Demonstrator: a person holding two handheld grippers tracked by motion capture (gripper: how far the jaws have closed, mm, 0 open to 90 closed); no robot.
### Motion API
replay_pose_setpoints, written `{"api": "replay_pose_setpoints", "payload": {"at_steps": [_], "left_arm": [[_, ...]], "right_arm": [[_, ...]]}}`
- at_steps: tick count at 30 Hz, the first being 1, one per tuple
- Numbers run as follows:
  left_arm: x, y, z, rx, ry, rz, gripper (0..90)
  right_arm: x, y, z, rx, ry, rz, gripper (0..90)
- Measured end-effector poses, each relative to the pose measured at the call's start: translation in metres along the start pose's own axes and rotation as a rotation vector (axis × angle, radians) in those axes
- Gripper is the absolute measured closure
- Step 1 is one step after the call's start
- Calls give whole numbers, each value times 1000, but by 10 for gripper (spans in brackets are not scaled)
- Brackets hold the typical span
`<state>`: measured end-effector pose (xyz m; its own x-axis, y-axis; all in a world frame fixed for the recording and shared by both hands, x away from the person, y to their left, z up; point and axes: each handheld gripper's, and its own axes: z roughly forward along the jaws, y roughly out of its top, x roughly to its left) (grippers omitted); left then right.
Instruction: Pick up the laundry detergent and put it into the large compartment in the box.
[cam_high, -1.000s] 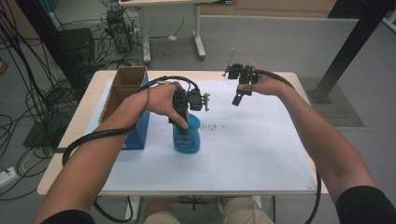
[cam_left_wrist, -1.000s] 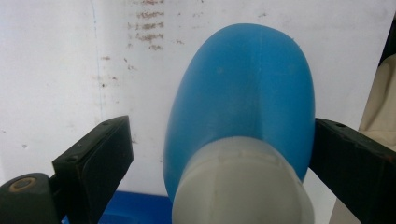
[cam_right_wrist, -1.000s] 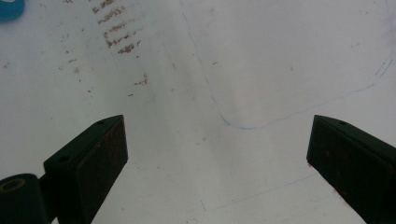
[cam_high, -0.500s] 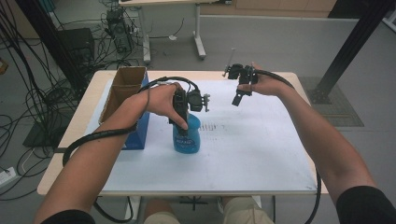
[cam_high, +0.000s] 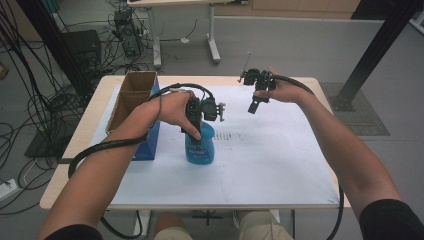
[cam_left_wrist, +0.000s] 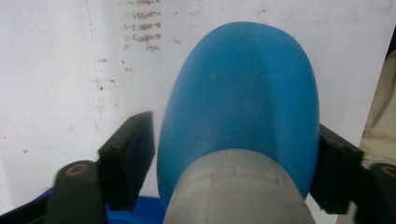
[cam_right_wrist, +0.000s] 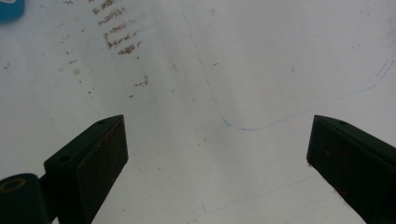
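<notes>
A blue plastic bottle (cam_high: 201, 149) with a pale neck stands upright on the white table sheet (cam_high: 260, 165), left of centre. My left gripper (cam_high: 196, 131) comes down over its top. In the left gripper view the bottle (cam_left_wrist: 243, 102) sits between the two black jaws; they have just been closing, and the pads (cam_left_wrist: 135, 158) now press on its shoulders, so my left gripper (cam_left_wrist: 233, 140) is shut on it. My right gripper (cam_high: 253, 106) hovers over the far middle of the sheet. In the right gripper view, my right gripper (cam_right_wrist: 217, 140) stands wide open above the bare sheet.
An open brown cardboard box (cam_high: 131, 97) with a blue box (cam_high: 150, 142) against it stands at the table's left edge. Faint brown marks (cam_high: 231, 136) and thin pen lines (cam_right_wrist: 224, 119) mark the sheet. Cables lie on the floor at left, and a black post (cam_high: 375, 55) rises far right.
</notes>
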<state>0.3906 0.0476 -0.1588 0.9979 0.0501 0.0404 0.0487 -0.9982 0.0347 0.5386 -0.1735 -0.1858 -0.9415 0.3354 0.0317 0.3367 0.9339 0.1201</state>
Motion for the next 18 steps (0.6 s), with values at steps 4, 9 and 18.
{"api": "replay_pose_setpoints", "payload": {"at_steps": [4,9,18], "left_arm": [[3,1,0,6,-20,11,357],[4,6,0,24,-26,20,364],[5,9,0,38,-28,26,367]], "right_arm": [[-1,-1,0,-1,-1,1,52],[0,-1,0,-1,1,6,52],[0,0,2,-1,1,-2,52]]}}
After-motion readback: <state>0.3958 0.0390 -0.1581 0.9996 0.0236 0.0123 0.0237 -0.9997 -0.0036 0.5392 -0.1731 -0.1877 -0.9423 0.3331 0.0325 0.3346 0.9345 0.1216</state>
